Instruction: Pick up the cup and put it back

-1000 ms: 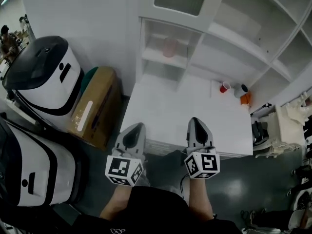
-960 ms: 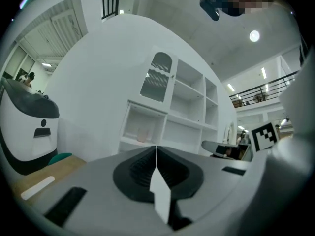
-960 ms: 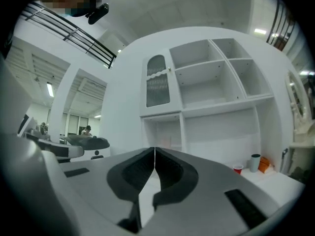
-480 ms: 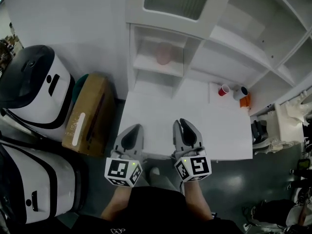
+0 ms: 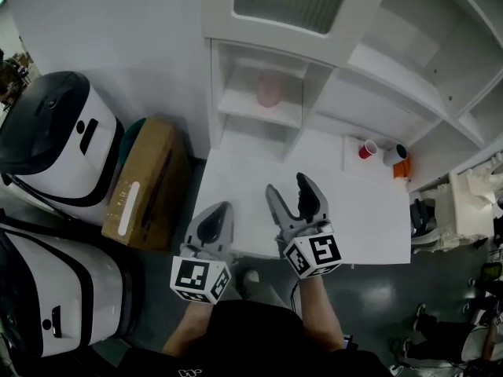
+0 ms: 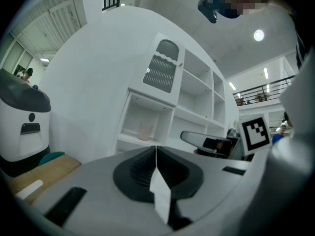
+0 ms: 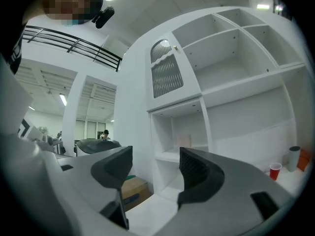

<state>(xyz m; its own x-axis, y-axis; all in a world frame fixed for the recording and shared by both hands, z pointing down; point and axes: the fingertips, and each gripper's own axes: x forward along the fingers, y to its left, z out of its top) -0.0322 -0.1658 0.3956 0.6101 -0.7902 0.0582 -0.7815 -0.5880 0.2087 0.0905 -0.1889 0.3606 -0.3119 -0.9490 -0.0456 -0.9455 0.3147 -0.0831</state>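
Observation:
A pale pink cup point(image 5: 269, 93) stands on the middle shelf of a narrow white cubby point(image 5: 253, 110) behind the white table point(image 5: 240, 181). It also shows far off as the pink cup point(image 6: 144, 131) in the left gripper view and the pink cup point(image 7: 185, 141) in the right gripper view. My right gripper point(image 5: 287, 185) hovers over the table's near part, aimed toward the cubby. Its jaws have just been opening and nothing is between them point(image 7: 155, 163). My left gripper point(image 5: 222, 210) is shut and empty at the table's front left edge.
A red cup point(image 5: 366, 149), a grey mug point(image 5: 395, 155) and an orange item point(image 5: 401, 168) sit at the table's back right. A cardboard box point(image 5: 145, 179) and two white-and-black machines point(image 5: 55, 132) stand on the floor to the left. Open white shelves point(image 5: 409, 69) rise at the right.
The right gripper's jaws went from shut to wide apart, and it swung forward and left over the table. The left gripper edged forward at the table's edge.

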